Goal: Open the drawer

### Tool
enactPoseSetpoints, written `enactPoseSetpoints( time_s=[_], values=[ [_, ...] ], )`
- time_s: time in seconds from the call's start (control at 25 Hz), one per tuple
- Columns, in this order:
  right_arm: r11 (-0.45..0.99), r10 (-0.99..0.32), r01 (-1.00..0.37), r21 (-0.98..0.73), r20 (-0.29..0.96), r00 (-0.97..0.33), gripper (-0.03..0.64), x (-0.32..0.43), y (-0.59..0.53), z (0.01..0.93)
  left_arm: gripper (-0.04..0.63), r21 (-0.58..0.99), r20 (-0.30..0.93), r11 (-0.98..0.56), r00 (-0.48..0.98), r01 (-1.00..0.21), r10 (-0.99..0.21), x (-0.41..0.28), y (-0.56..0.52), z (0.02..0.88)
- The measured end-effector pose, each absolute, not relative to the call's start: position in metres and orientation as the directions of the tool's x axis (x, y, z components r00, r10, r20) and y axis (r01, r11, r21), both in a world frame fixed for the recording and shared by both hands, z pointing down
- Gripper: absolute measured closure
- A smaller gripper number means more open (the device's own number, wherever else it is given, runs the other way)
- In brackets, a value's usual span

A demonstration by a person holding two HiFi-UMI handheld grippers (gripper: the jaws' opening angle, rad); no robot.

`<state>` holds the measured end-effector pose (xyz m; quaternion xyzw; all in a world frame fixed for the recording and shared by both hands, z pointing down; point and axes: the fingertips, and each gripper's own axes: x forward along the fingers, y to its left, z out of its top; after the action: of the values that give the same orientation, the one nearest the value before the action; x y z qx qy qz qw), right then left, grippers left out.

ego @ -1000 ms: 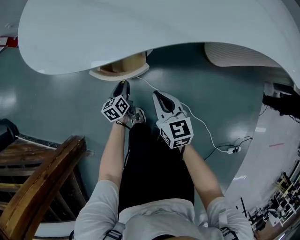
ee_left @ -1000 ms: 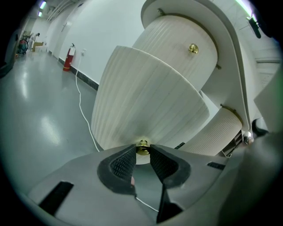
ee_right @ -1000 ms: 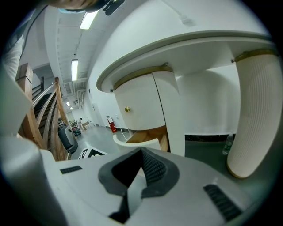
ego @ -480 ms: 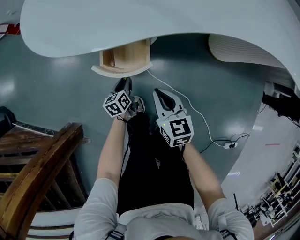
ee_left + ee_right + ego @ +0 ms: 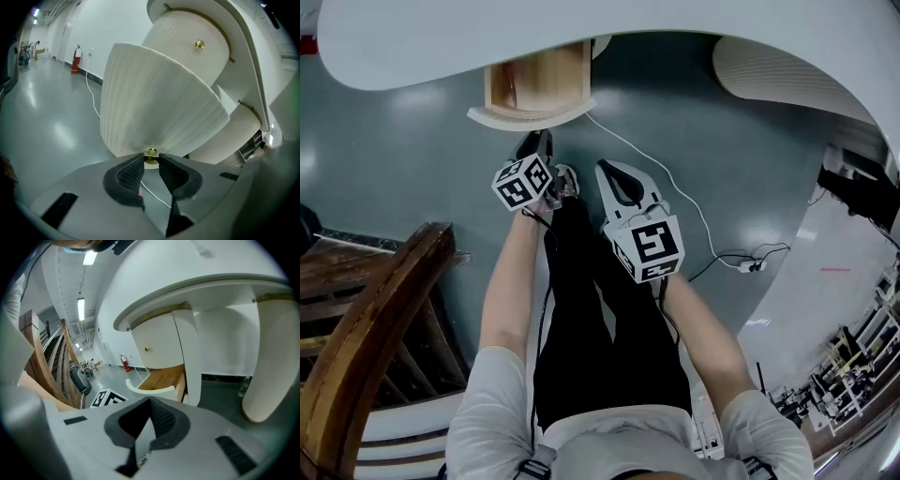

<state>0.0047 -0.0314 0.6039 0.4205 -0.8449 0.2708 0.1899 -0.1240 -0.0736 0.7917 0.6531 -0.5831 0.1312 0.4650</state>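
Note:
The drawer (image 5: 536, 82) stands pulled out from under the white desk (image 5: 581, 28), its wooden inside showing behind a curved white ribbed front (image 5: 154, 103). A small brass knob (image 5: 151, 156) sits at the lower edge of that front. My left gripper (image 5: 151, 159) is shut on the knob, one black pad on each side. In the head view the left gripper (image 5: 540, 145) reaches the drawer front (image 5: 530, 114) from below. My right gripper (image 5: 615, 174) hangs beside it, apart from the drawer, its jaws shut with nothing between them (image 5: 150, 401).
A brown wooden frame (image 5: 384, 319) stands close at the left. A white cable (image 5: 675, 192) runs over the grey floor to a power strip (image 5: 748, 265). A second ribbed cabinet (image 5: 778, 75) with another brass knob (image 5: 199, 45) sits to the right. The person's legs are below the grippers.
The drawer has slid further out from under the desk, showing more of its wooden inside. The left gripper stayed on the knob and came back with it. The right gripper shifted alongside.

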Motion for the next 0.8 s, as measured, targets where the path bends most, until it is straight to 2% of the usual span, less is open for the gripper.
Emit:
enactPoseSetpoints(
  time_s=[0.8],
  values=[
    [0.533, -0.572, -0.79, -0.301, 0.56, -0.599, 0.604, 0.002, -0.008, 0.587, 0.495, 0.438, 0.737, 0.117, 0.281, -0.891, -0.615, -0.122, -0.045, 0.791]
  ],
)
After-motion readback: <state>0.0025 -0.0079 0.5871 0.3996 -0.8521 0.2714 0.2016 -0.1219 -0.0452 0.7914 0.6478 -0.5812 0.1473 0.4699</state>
